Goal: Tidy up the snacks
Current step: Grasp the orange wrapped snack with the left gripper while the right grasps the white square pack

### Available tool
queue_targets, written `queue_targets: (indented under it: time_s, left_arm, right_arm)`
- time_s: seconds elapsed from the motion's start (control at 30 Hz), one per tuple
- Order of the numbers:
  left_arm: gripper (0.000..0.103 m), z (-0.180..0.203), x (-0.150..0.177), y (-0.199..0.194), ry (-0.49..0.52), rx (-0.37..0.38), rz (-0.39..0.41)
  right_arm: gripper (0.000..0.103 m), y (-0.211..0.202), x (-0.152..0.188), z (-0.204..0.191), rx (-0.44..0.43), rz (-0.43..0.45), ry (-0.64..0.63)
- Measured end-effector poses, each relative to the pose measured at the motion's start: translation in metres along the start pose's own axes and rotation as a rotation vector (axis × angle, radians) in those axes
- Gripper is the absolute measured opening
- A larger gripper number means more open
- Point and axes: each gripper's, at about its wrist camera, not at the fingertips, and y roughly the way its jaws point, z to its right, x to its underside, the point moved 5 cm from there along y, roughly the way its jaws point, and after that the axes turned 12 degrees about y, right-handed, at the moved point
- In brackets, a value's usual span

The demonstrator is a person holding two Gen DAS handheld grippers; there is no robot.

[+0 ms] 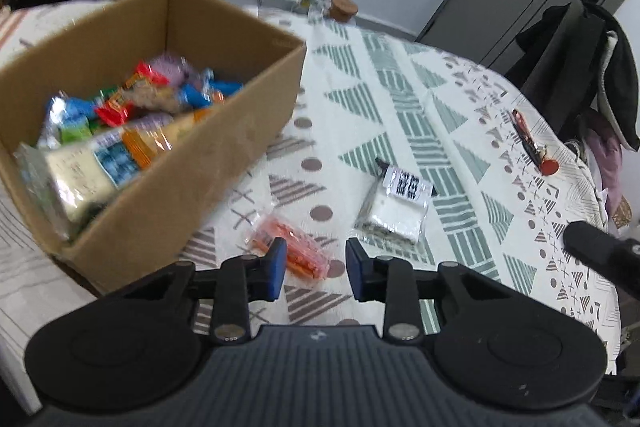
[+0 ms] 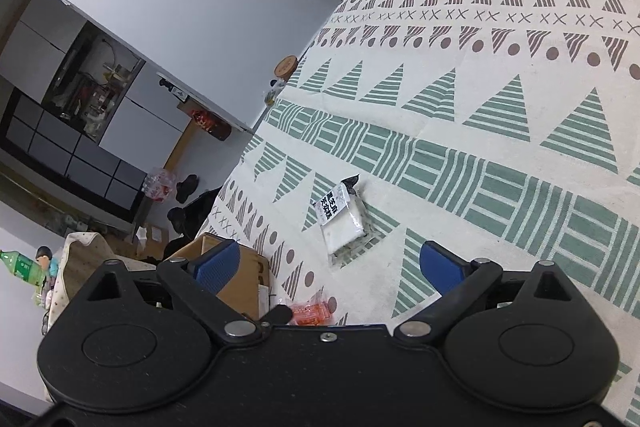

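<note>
Your next pick looks like the orange snack packet [image 1: 294, 253], which lies flat on the tablecloth [image 1: 400, 99] just off the near corner of the cardboard box [image 1: 168, 163], its long axis running slantwise away from that corner. The white snack packet [image 1: 396, 207] lies a little farther from the box, dark-tipped end pointing away from you. Your left gripper [image 1: 316, 267] hangs spread and empty over the orange one, so drop and pinch across its short side; your right gripper [image 2: 330, 267] is also spread wide, holding nothing.
</note>
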Motion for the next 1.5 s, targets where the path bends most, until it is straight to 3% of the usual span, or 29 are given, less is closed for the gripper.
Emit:
queue_targets:
  time_s: [0.57,0.83,1.0,1.17,1.33,1.4,1.47,1.5]
  left_arm:
    - [0.034,-0.015,-0.002,0.047,-0.100,0.002,-0.018]
    - [0.041,-0.017,-0.014,0.052,-0.100,0.016,-0.007]
    - [0.042,-0.021,-0.015,0.053,-0.138,0.043,-0.004]
    - [0.042,-0.036,-0.019,0.052,-0.211,-0.011,0.020]
    - [0.042,-0.035,-0.023,0.060,-0.188,0.024,0.013]
    - [0.041,-0.034,-0.024,0.063,-0.188,0.021,0.006]
    - [0.032,-0.035,-0.025,0.064,-0.198,0.005,-0.007]
    - [0.020,-0.035,-0.025,0.065,-0.203,0.003,-0.016]
  right_arm:
    - [0.095,0.037,-0.002,0.012,0.065,-0.055,-0.013]
    - [0.095,0.055,0.000,0.010,0.095,-0.076,-0.033]
    - [0.095,0.066,0.001,0.008,0.116,-0.088,-0.052]
    - [0.095,0.074,0.005,0.007,0.142,-0.102,-0.068]
    - [0.095,0.081,0.006,0.007,0.165,-0.109,-0.082]
    - [0.091,0.086,0.008,0.006,0.172,-0.113,-0.094]
    - [0.085,0.091,0.009,0.006,0.177,-0.119,-0.102]
    - [0.084,0.093,0.009,0.006,0.177,-0.118,-0.107]
